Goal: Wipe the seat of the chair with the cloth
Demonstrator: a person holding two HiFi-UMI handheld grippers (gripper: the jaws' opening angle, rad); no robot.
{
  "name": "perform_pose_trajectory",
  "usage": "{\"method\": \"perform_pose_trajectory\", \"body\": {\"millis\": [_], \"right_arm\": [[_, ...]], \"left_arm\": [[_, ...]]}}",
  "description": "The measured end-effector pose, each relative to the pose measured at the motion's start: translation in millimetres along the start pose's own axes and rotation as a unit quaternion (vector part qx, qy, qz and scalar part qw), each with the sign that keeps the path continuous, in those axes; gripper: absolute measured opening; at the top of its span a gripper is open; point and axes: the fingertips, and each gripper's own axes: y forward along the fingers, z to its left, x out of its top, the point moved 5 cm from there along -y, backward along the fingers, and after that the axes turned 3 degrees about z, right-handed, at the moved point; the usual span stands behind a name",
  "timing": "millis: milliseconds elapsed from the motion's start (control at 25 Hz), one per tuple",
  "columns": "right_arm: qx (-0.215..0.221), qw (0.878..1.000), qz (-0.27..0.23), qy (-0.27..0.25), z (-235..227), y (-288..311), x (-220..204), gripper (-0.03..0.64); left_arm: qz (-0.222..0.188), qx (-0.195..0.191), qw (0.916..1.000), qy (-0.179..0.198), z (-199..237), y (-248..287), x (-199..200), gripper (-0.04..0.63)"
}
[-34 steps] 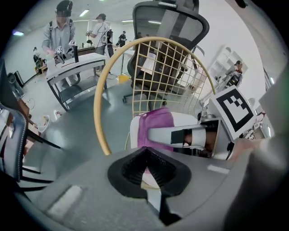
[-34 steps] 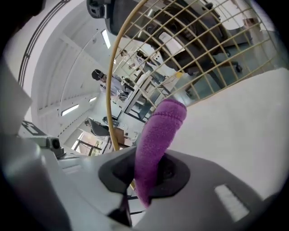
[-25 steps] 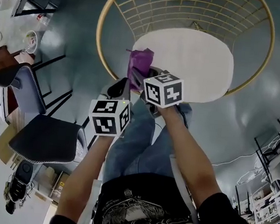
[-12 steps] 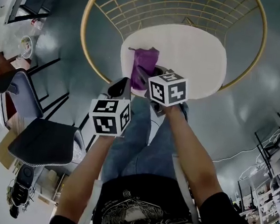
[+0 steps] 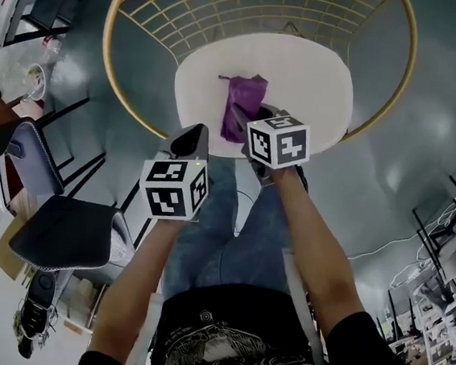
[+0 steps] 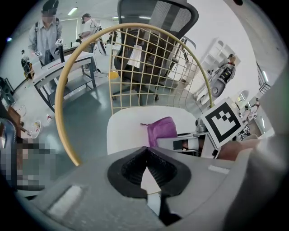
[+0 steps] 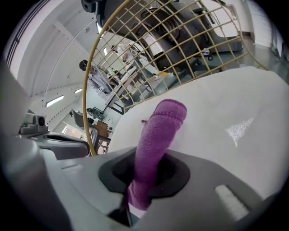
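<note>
Plainly, the purple cloth (image 5: 243,105) is clamped in the right gripper (image 7: 144,176) over the chair's white seat (image 5: 308,73).
One end of the cloth is pinched between the right jaws, and the free end is extended over the seat, just toward 8 o'clock of its middle. The left gripper (image 6: 146,171) is held at the seat's 7 o'clock edge, jaws closed together on nothing. The gold wire back (image 5: 254,10) is seen at 12 o'clock.

Black T-shirt (image 5: 227,344) with white print, blue jeans (image 5: 217,245); grey left tool (image 6: 145,155) and right tool (image 7: 146,169), black-and-white marker cubes (image 5: 173,188) on both.
</note>
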Motion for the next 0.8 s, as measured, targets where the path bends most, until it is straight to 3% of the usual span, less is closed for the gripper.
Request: {"method": "perform_pose_trajectory", "body": {"millis": [800], "right_arm": [[-0.069, 0.997, -0.024, 0.028, -89, -77, -1, 0.061]], "left_arm": [[0.001, -0.007, 0.9998, 0.02, -71, 21, 10, -0.003]]}}
